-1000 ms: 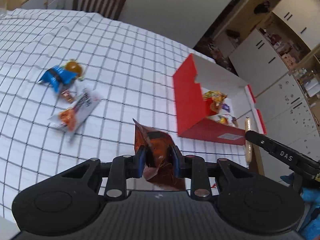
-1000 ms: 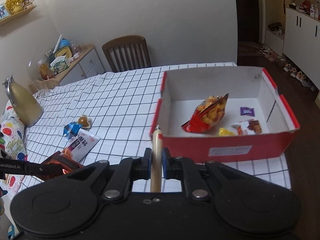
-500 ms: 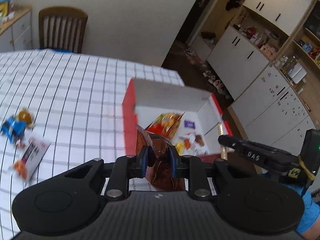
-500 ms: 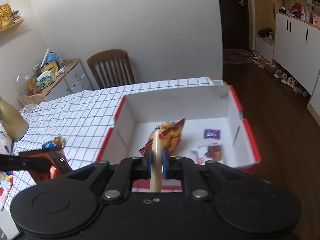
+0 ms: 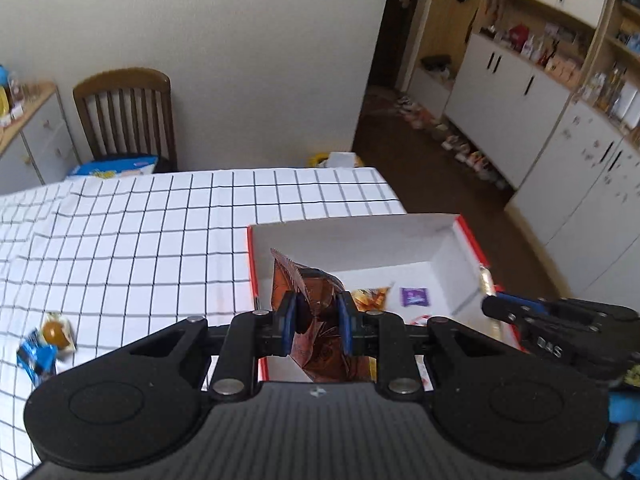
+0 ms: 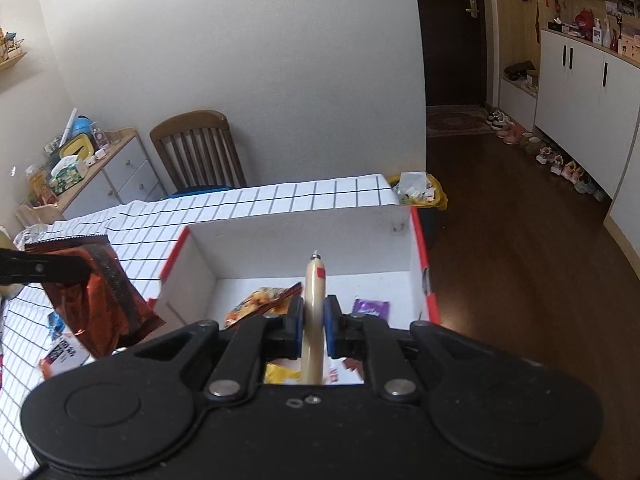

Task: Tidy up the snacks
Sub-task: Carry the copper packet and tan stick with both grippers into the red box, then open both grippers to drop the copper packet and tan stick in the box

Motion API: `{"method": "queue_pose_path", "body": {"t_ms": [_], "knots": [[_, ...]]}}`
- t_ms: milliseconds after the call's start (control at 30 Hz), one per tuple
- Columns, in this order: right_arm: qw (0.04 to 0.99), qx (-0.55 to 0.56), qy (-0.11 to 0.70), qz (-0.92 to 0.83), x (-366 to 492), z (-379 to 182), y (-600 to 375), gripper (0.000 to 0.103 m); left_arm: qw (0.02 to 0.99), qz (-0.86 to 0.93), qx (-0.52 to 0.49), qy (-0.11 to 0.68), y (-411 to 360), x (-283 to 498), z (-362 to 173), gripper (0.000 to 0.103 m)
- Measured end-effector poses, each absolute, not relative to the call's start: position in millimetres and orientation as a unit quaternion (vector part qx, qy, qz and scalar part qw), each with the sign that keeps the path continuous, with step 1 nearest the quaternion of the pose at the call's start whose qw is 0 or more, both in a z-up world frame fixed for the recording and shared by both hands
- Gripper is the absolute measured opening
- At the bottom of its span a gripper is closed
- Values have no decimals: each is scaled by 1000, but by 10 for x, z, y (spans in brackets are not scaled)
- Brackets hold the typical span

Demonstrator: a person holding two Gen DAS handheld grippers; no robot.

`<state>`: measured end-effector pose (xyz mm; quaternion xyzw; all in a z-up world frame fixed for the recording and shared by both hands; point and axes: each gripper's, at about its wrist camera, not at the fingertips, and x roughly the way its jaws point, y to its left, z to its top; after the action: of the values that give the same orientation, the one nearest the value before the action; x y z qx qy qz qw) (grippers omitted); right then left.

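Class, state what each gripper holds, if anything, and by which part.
The left gripper pinches a brown foil snack packet across its middle. The right gripper clamps a beige sausage stick mid-length.

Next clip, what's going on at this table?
A person is tidying snacks into a red and white box on a checked tablecloth. The left gripper is shut on a brown foil snack packet, the right gripper on a wrapped sausage stick; both hang over the box. An orange chip bag and a purple sweet lie inside. A blue-wrapped snack and a white packet remain on the cloth.
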<state>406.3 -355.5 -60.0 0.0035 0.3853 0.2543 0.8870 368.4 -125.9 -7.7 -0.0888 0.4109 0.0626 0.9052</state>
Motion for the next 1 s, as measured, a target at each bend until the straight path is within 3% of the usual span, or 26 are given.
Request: {"method": "queue_pose_path", "body": {"t_ms": [500, 1000], "knots": [[856, -4, 442, 269, 4335, -1021, -3426, 8, 884, 109, 59, 450, -1606, 4445, -552, 21], [828, -21, 485, 280, 4396, -1282, -3329, 10, 863, 96, 18, 495, -1660, 4462, -826, 21]]}}
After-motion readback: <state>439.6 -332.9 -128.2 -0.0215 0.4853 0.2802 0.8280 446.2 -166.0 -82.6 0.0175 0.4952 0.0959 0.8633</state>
